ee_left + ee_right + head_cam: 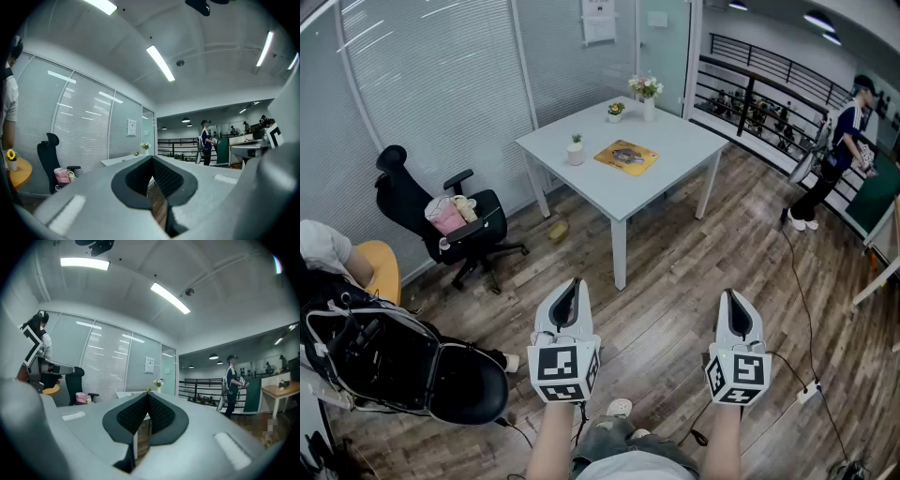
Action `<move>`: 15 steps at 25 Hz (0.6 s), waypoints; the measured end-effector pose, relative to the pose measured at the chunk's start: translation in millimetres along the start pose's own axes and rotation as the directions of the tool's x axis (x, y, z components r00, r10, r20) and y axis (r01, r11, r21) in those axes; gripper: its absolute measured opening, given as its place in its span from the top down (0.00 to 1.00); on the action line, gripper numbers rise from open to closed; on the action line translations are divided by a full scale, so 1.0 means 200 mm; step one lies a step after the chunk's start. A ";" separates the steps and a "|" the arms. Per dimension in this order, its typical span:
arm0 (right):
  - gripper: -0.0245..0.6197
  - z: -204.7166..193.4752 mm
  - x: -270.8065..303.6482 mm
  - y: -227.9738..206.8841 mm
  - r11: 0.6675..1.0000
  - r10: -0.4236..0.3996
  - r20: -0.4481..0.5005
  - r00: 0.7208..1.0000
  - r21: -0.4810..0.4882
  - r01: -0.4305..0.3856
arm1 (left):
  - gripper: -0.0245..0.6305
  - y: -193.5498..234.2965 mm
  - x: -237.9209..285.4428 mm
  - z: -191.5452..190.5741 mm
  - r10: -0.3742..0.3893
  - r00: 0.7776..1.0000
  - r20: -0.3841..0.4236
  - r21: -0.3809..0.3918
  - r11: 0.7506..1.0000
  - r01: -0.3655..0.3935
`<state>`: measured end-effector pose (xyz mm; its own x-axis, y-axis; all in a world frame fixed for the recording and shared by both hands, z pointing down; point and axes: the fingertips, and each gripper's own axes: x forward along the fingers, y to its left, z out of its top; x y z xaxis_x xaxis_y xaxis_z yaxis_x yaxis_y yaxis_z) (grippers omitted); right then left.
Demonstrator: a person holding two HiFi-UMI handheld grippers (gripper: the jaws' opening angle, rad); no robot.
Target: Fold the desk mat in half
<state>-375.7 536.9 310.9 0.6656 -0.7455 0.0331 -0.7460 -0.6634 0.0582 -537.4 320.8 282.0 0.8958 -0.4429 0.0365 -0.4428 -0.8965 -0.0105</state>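
Start by closing the distance: find the desk mat (626, 157), a yellow-orange sheet with a dark picture, lying flat and unfolded on the white table (675, 141), well apart from both tools across a stretch of wood floor. Walk up to the near side of the table, minding the power strip (809, 392) with its cable trailing over the floor on the right and the black office chair (441, 220) on the left. Carry the left gripper (570, 291) and the right gripper (734, 302) level, each with jaws pressed together tip to tip and nothing between them; open both only on arrival, just short of the mat. Judging from the layout, pick the two corners of one edge, one per gripper, rather than a single corner, to keep the fold square. Slide a lower jaw under the edge, pinch lightly, lift only enough to clear the surface, then sweep over to the opposite edge and match corner to corner before letting go. Watch the small potted plant (575, 150) near the mat on its left, and the flower vase (647, 94) and little yellow-flowered pot (616, 111) farther back: fold away from those, not toward them. Expect a thin, limp sheet, likely to sag between the grips, so keep both hands moving together.
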 end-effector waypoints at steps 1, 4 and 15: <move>0.93 0.00 0.00 0.00 1.000 0.001 0.001 1.000 0.002 -0.001 | 0.96 0.00 0.00 0.00 0.001 1.000 0.001 0.000 1.000 -0.001; 0.93 0.00 0.01 0.01 1.000 0.002 0.000 1.000 0.002 -0.002 | 0.96 0.01 0.01 0.00 0.000 1.000 0.002 0.002 1.000 0.000; 0.93 0.00 0.16 0.03 1.000 -0.024 -0.001 1.000 0.004 0.024 | 0.96 0.11 0.15 -0.02 -0.003 1.000 -0.015 0.000 1.000 0.003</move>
<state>-358.9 509.5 312.7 0.6831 -0.7296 0.0329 -0.7301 -0.6811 0.0549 -521.7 287.4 287.0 0.8966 -0.4398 0.0513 -0.4399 -0.8980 -0.0107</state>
